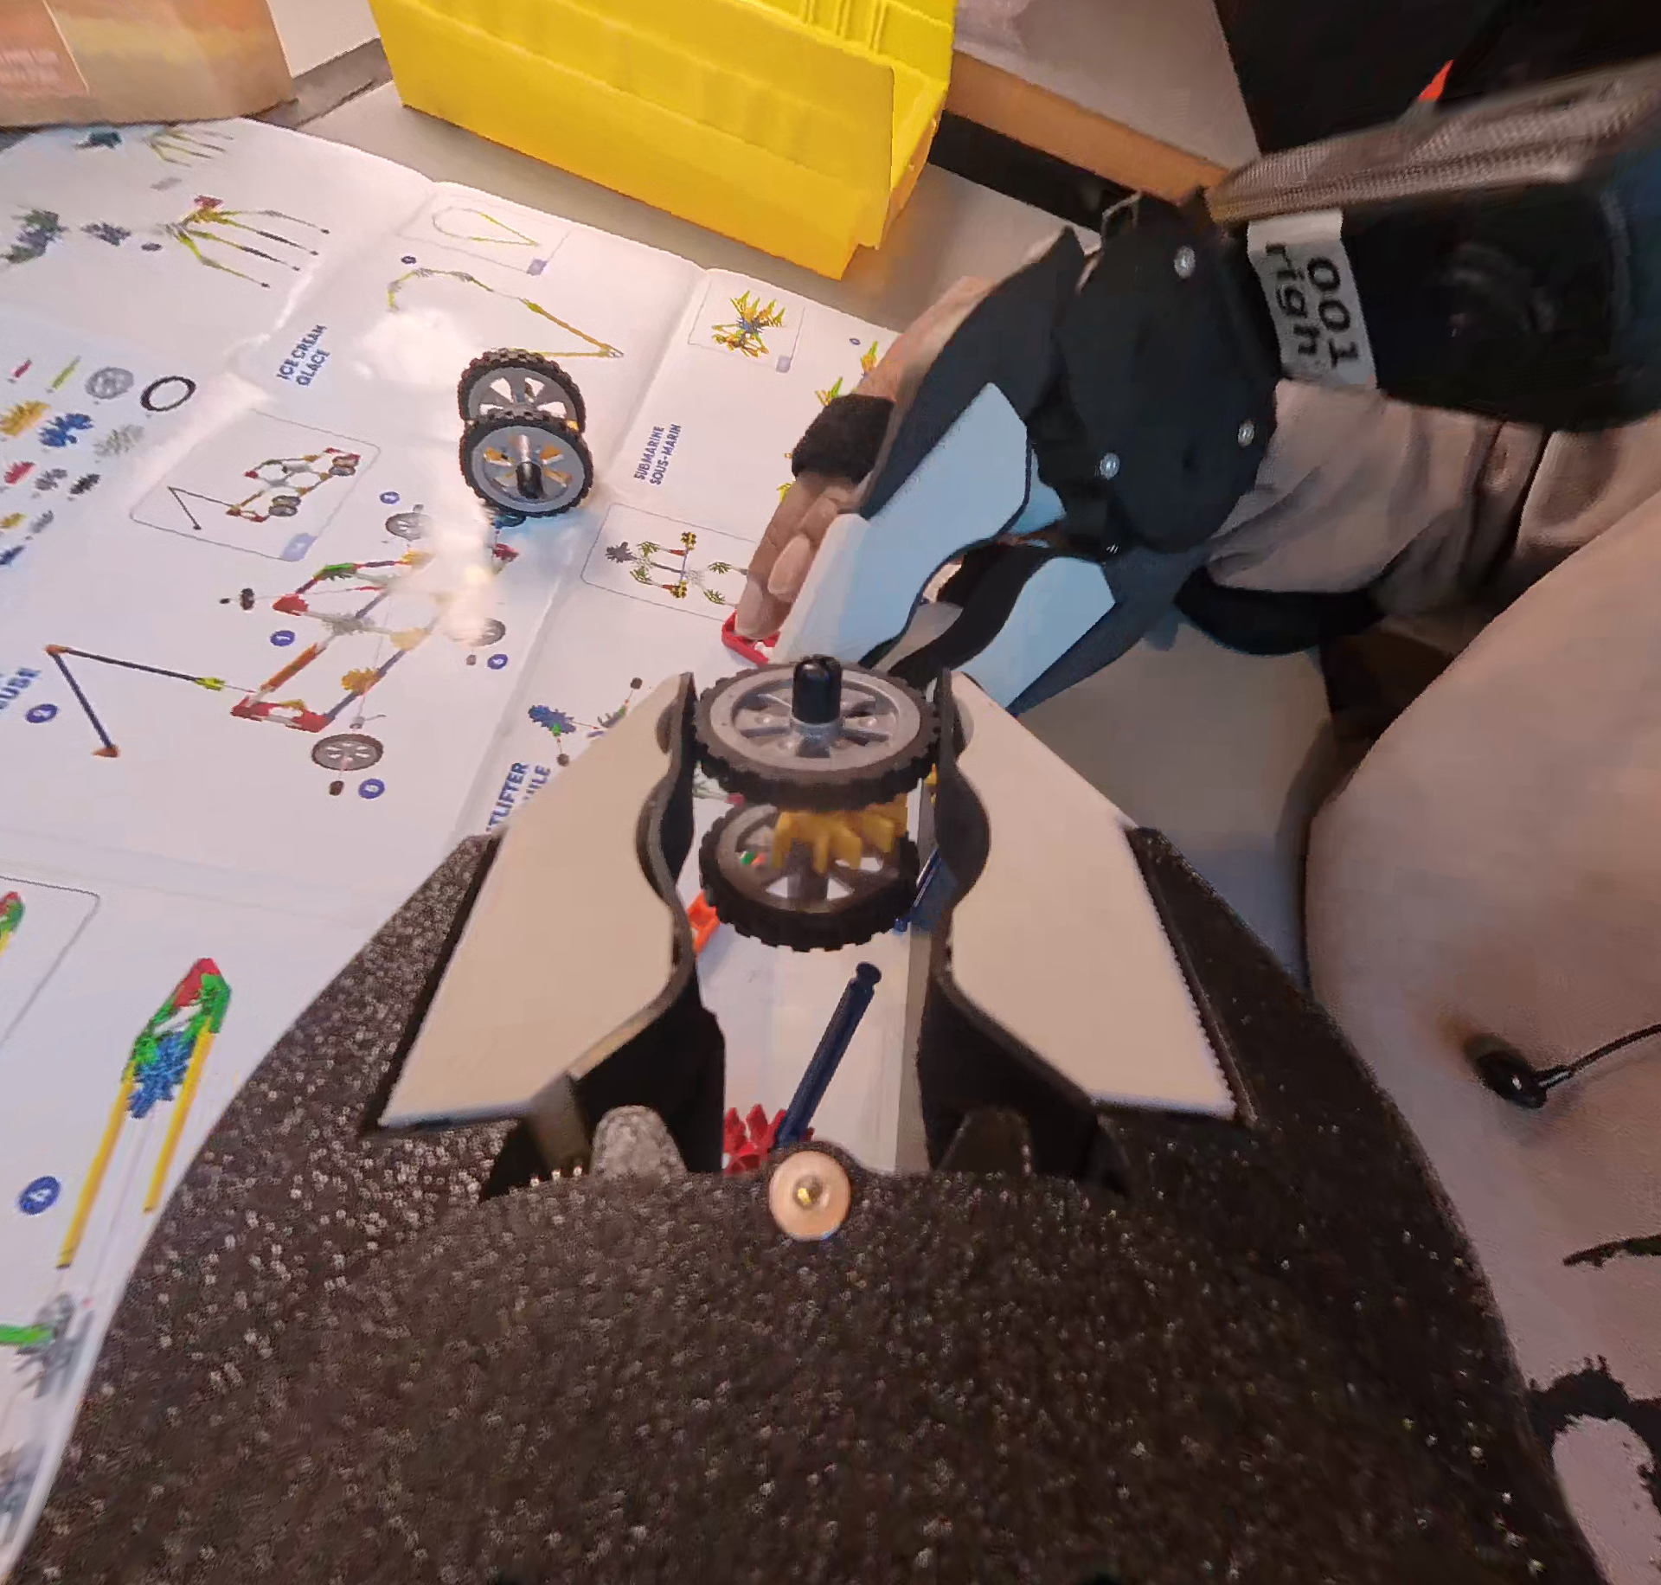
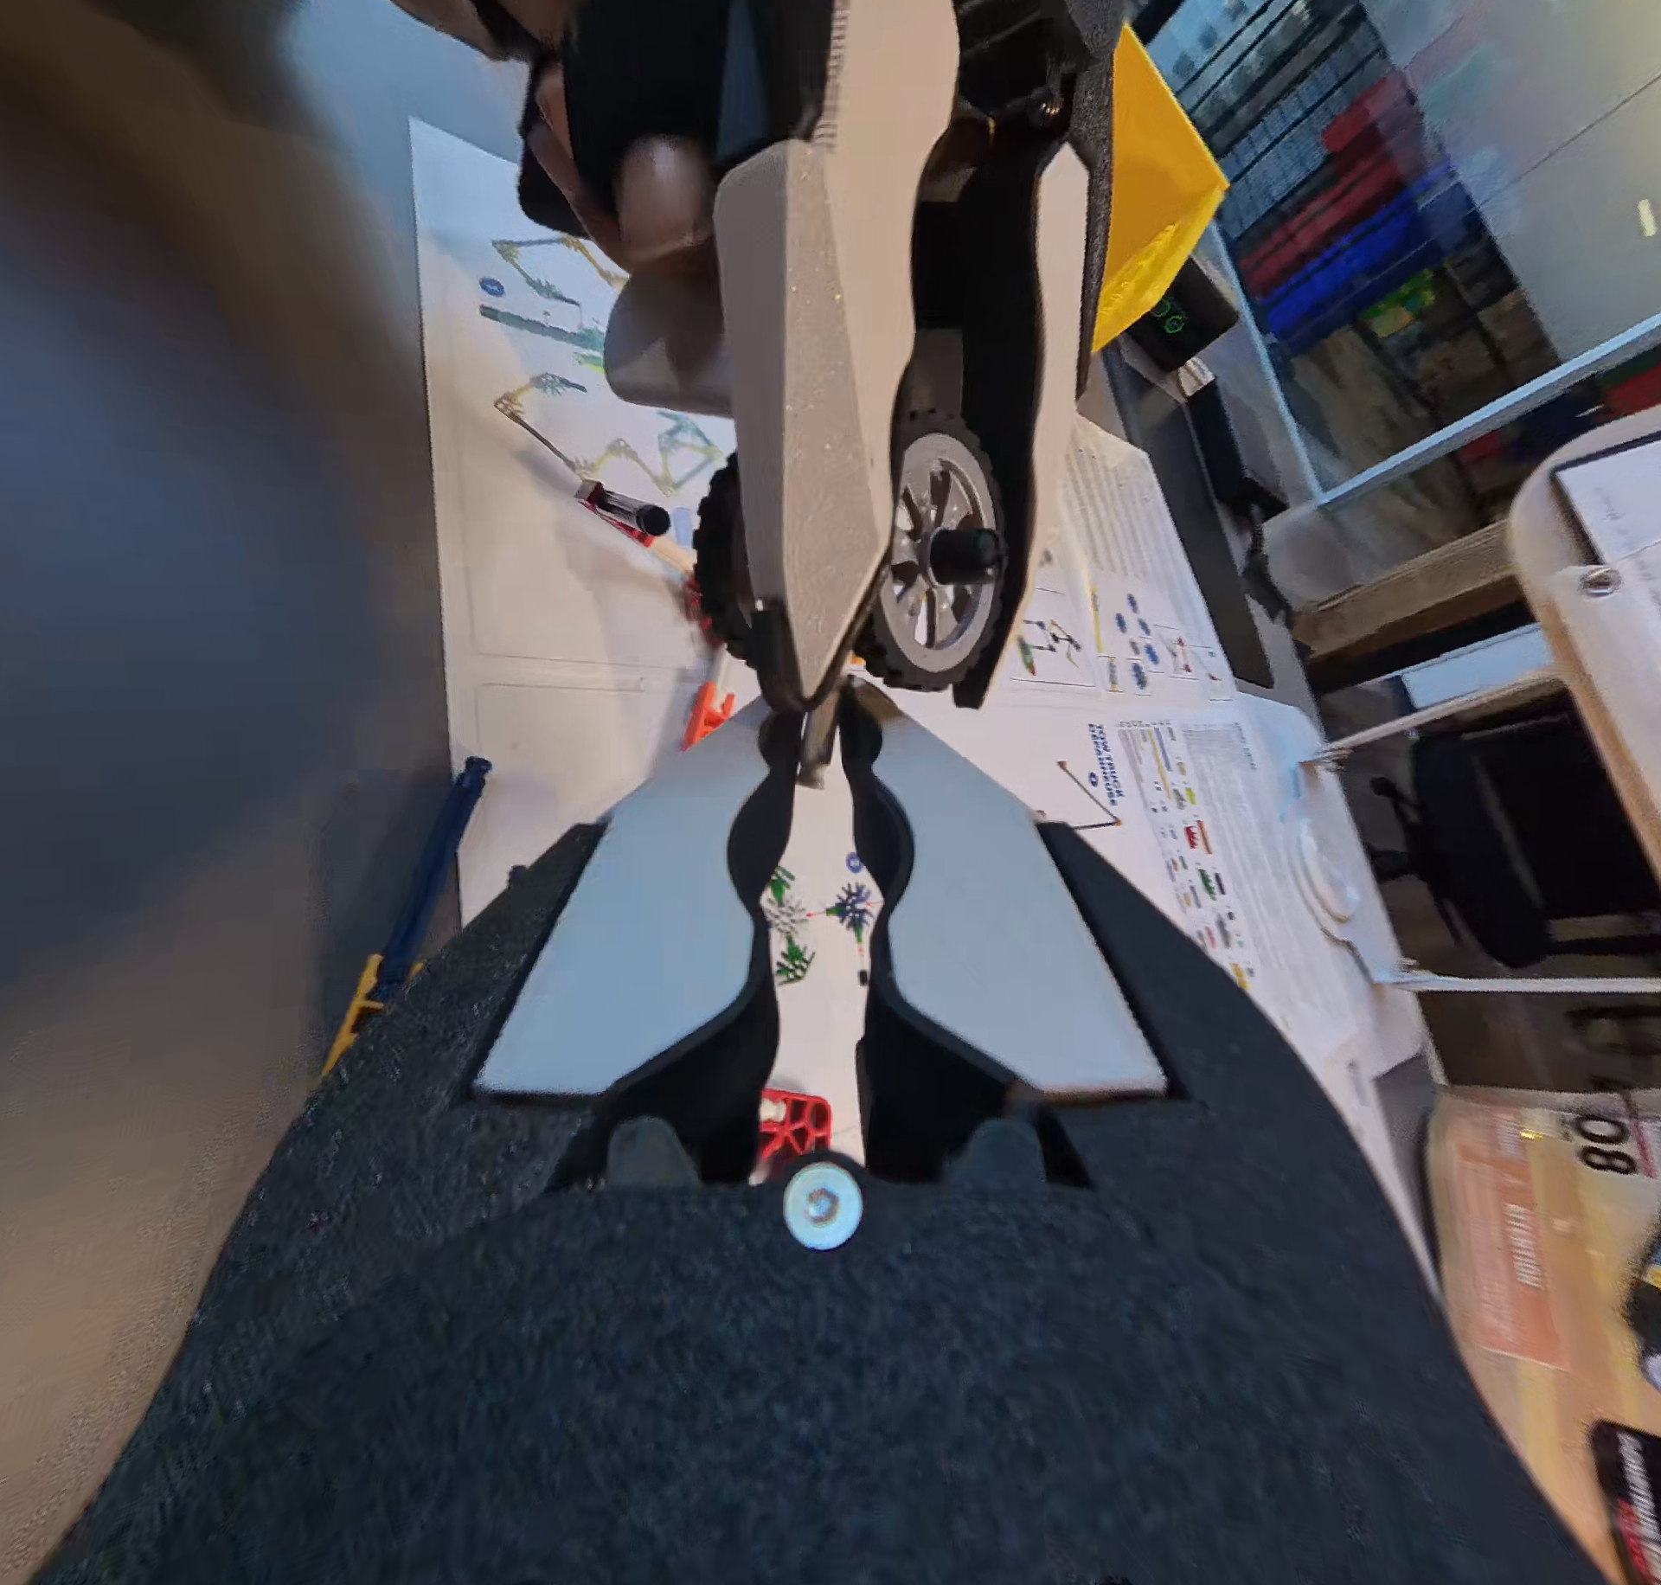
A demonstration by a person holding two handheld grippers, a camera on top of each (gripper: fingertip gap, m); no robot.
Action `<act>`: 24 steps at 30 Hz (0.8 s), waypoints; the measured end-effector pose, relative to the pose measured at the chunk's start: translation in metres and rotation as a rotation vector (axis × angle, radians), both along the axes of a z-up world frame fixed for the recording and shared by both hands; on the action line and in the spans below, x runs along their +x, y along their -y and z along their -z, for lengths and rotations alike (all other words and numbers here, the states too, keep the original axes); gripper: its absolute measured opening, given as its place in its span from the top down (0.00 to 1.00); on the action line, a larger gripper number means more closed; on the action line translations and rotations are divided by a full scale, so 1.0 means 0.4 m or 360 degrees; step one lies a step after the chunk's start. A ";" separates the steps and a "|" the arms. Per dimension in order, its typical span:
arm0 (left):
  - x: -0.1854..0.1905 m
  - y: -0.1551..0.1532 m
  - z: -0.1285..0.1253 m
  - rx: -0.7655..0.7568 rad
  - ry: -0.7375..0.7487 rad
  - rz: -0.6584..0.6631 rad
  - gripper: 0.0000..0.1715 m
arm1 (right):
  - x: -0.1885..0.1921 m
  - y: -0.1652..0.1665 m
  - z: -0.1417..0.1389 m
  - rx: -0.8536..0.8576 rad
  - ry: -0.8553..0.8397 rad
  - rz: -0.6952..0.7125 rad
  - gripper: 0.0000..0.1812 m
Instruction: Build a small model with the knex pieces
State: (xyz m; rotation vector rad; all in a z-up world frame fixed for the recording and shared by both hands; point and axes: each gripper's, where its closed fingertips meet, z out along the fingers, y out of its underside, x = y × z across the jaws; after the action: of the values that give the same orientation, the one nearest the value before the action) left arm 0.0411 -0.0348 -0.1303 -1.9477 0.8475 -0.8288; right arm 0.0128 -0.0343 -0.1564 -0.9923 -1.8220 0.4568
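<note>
Between left tool (image 1: 813,733) fingers: knobby black-tyred wheel pair (image 1: 809,809), grey spoked hubs

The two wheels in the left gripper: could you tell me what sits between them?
A yellow toothed connector sits between the upper wheel and lower wheel, seen in the left wrist view.

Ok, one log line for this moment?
left tongs: shut on wheel-axle assembly | right tongs: shut on thin grey rod beside it | second wheel pair: on instruction sheet
</note>
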 end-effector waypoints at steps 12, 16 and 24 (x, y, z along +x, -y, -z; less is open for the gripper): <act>-0.007 -0.040 -0.057 -0.0305 0.0679 -0.0145 0.71 | -0.013 -0.074 -0.047 0.0401 -0.0097 0.0260 0.99; -0.004 -0.058 -0.104 -0.0022 0.0677 -0.0227 0.71 | -0.019 -0.091 -0.086 0.0198 -0.0252 0.0357 0.99; 0.008 -0.059 -0.185 0.0650 0.0527 -0.0414 0.71 | -0.041 -0.061 -0.147 -0.0672 -0.0579 0.0315 0.97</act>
State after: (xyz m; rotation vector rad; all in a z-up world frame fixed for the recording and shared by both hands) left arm 0.0441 -0.0111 -0.0564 -1.4710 0.5043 -0.7288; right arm -0.0035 -0.0098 -0.0974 -1.2655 -1.3120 0.8612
